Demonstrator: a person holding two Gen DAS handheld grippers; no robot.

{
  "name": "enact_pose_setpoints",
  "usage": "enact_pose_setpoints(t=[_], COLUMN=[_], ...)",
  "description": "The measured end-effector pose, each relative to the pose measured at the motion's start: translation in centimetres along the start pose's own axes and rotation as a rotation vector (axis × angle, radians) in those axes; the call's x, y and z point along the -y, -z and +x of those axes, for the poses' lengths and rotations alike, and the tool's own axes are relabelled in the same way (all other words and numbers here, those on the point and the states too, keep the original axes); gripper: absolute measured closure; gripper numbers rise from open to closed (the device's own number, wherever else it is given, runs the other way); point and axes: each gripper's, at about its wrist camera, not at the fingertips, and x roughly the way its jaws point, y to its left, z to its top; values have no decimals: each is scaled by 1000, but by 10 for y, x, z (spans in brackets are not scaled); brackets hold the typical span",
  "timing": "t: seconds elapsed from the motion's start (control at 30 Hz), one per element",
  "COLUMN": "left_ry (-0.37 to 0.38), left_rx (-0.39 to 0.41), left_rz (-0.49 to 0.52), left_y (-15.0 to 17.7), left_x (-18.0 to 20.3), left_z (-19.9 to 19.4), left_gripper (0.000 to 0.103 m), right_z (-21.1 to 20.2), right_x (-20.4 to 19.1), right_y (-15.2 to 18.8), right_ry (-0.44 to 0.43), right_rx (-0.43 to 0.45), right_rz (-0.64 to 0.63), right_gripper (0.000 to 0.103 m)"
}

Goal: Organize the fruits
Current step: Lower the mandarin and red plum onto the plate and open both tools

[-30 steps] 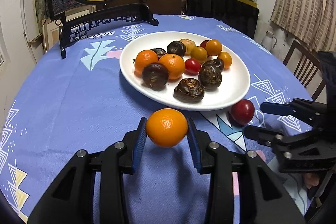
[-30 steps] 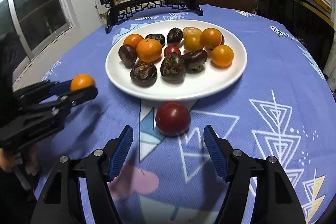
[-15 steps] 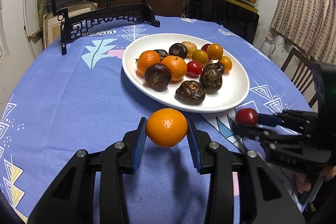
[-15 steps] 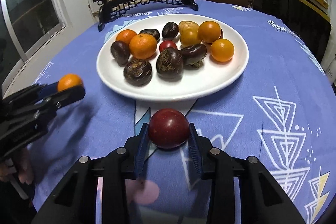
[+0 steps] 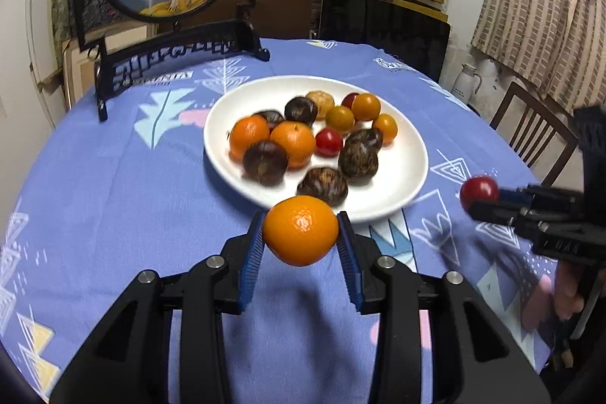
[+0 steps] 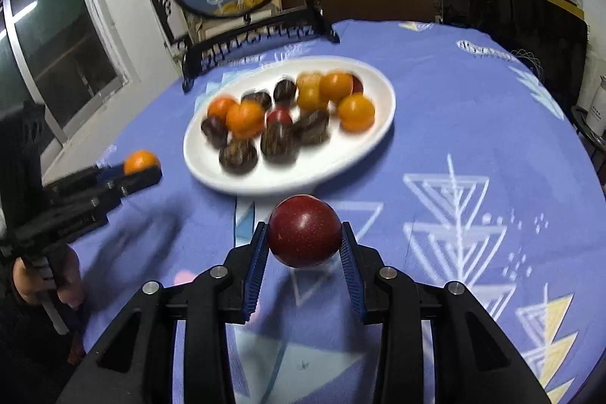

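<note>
Fruits: tangerine (image 5: 300,230) pinched in left gripper (image 5: 301,248) jaws, above desk (image 5: 113,199) by plate (image 5: 411,154) rim | red plum (image 6: 303,231) pinched in right gripper (image 6: 305,248) jaws, short of plate | tip: lower into bare plate patch, part jaws slowly, avoid knocking piled fruit

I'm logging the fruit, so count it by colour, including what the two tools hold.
Large orange: 3, one in the left tool
Small yellow-orange: 3
Dark brown: 6
Red: 3, one in the right tool
Pale tan: 1
Total: 16
</note>
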Motion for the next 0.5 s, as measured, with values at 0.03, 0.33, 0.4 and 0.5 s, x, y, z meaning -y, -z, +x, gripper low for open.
enact_pose_setpoints(t=[0.03, 0.33, 0.4, 0.5], left_ry=[0, -4, -7, -7], left_rx=[2, 12, 2, -16], left_rz=[5, 39, 41, 46], left_y=[-6, -73, -80, -88], left_x=[0, 3, 4, 4], left_z=[1, 41, 53, 72], left_gripper=[66, 66, 66, 66], right_z=[-2, 21, 36, 59], right_x=[-2, -1, 1, 2], right_y=[-9, -101, -117, -130], right_ry=[-14, -119, -112, -107], right_rx=[12, 70, 63, 35], right_rz=[-1, 74, 84, 93], right_gripper=[65, 65, 65, 65])
